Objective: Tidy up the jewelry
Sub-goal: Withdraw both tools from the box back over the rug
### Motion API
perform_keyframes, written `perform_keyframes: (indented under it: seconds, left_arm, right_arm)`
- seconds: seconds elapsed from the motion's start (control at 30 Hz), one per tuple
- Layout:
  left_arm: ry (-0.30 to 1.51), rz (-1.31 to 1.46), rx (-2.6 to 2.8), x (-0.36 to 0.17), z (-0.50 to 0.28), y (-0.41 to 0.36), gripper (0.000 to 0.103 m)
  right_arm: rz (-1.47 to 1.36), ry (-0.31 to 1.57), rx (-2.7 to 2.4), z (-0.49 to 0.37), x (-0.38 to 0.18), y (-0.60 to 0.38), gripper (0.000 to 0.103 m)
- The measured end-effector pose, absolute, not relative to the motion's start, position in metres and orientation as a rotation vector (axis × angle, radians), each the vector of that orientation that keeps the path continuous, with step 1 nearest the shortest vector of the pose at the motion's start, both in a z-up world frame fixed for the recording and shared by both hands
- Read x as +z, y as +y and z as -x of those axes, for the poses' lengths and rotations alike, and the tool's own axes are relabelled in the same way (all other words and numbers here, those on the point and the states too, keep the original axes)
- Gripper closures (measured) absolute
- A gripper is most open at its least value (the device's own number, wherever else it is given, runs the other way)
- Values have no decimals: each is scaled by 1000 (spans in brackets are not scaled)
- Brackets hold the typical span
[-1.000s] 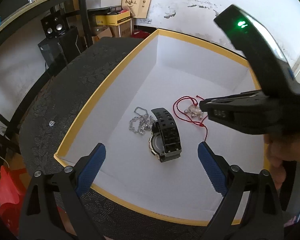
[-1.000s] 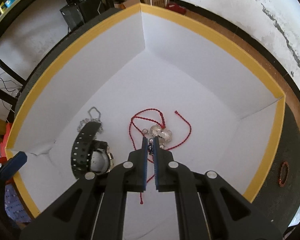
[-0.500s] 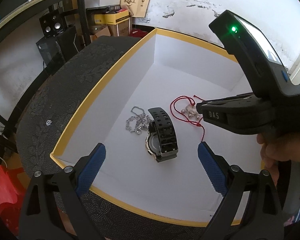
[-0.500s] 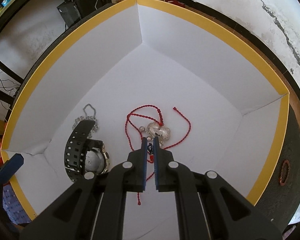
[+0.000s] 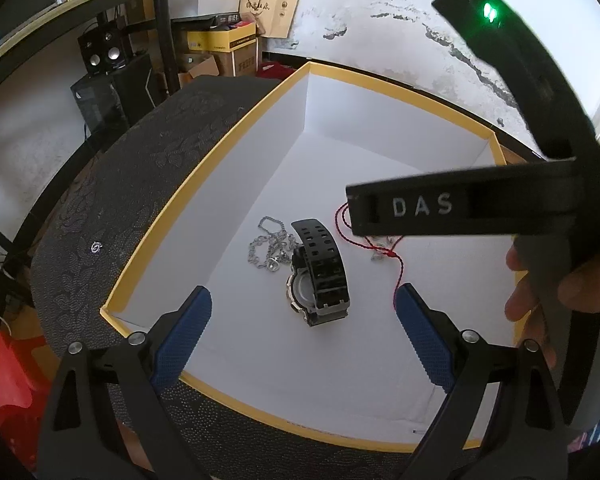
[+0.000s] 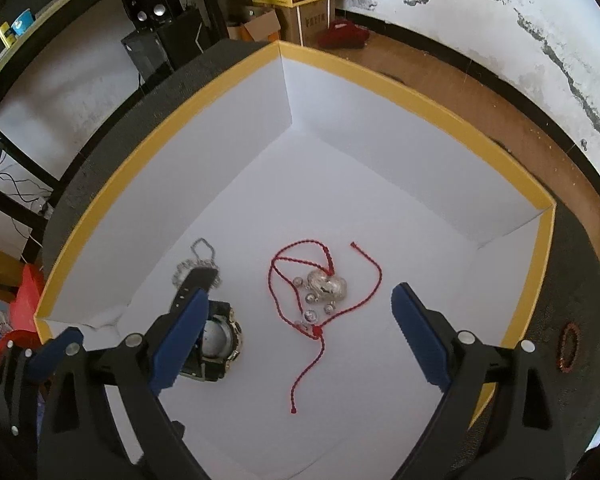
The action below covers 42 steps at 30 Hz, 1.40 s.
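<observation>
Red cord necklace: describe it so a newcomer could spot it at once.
Look inside the yellow-rimmed white box. On its floor, right of the black watch and silver chain, lies the red cord necklace. It alone has a red string, looped around a silver heart pendant.

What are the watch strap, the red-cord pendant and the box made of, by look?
Watch strap: matte black rubber or resin, likely; perforated, holds its curve.
Pendant: shiny silver-toned metal, bright glints; alloy unclear. Its cord looks like twisted red thread.
Box: flat white card walls, yellow rim, creased corners; likely cardboard.
</observation>
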State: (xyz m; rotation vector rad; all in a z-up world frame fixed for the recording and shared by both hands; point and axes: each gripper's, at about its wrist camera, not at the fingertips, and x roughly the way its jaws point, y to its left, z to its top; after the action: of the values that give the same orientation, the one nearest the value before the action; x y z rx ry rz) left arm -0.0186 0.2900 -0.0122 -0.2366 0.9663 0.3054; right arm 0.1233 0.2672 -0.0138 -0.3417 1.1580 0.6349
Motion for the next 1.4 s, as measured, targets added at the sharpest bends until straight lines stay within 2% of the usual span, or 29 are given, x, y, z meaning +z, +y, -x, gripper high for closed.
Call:
perform_keyframes:
  seconds: [0.37,0.63,0.8,0.87,1.03,1.4]
  left_arm:
    - [935,251,299,-4,21,286,12]
    - [893,219,287,12,30,273,12]
    - [859,168,268,34,33,253,12]
    - [849,142,247,42,34,238,9]
    - [863,99,125,57,33,181,8]
    - [875,37,-88,76,44,68,6]
  right_arm:
    - [161,1094,701,-104,57,215,13]
    - [103,945,657,-53,115,105,9]
    - [103,905,528,-24,126,25,9]
    - [110,894,480,-13,125,-4,9]
    - [110,883,343,16,120,-73,9]
    - [63,882,174,68,109,-161,9]
